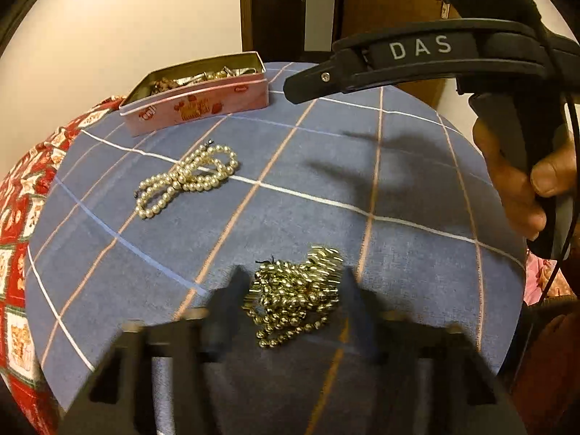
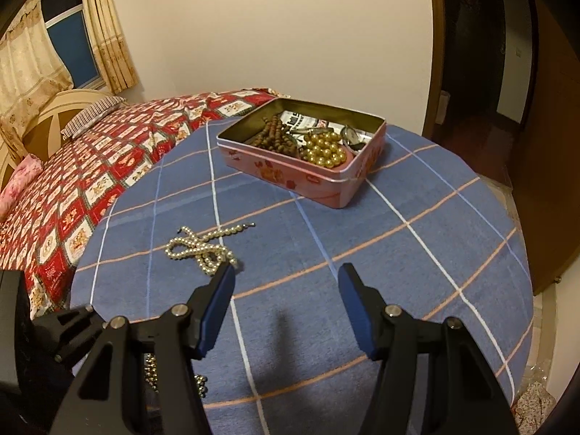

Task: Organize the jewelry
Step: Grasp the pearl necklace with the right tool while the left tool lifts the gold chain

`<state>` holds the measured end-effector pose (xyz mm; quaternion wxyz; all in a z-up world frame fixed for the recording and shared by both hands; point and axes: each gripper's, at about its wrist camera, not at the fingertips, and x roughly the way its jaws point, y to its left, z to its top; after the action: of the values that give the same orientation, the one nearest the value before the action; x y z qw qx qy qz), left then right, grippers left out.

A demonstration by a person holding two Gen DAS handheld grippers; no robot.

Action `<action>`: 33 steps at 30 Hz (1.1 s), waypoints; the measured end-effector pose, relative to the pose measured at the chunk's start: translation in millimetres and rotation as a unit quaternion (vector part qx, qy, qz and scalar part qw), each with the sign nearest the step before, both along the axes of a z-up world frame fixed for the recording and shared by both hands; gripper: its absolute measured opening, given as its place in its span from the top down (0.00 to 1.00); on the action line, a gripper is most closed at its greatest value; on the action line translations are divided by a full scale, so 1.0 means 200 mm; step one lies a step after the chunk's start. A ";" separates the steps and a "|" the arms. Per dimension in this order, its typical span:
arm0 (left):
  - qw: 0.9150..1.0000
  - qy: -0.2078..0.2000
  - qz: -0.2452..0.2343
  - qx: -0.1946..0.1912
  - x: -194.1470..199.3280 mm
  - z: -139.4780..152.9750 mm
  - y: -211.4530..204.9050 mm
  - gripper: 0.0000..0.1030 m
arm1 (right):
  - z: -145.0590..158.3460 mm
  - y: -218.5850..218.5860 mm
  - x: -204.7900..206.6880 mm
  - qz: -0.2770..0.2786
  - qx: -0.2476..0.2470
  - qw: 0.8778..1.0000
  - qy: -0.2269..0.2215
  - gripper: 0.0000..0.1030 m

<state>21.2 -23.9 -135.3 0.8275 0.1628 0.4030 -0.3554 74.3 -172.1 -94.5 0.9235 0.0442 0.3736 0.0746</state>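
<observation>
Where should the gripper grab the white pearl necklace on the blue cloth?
Probably at the middle of the pearl necklace, where its loops cross and bunch together, coming straight down from above. It lies flat on the cloth, so the fingers need to straddle that thicker knot of strands.

The left gripper (image 1: 293, 282) fingers are motion-blurred, so pad contact with the gold bead cluster (image 1: 295, 297) cannot be determined. In the right wrist view that cluster is largely hidden behind the right gripper (image 2: 286, 272) frame (a few beads visible).
</observation>
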 end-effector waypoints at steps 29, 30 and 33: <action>0.963 -0.068 0.226 -0.127 0.49 0.31 0.50 0.86 | -0.23 0.49 0.37 0.166 -0.068 0.982 0.051 0.45; 0.964 -0.067 0.225 -0.128 0.49 0.31 0.50 0.86 | -0.23 0.50 0.36 0.168 -0.078 0.981 0.050 0.49; 0.964 -0.063 0.221 -0.132 0.49 0.31 0.48 0.86 | -0.22 0.48 0.35 0.157 -0.088 0.983 0.046 0.84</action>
<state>119.1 72.1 -72.3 0.9233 -0.0192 0.3258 -0.2024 144.2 -75.8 -138.9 0.8826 -0.0934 0.4229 0.1832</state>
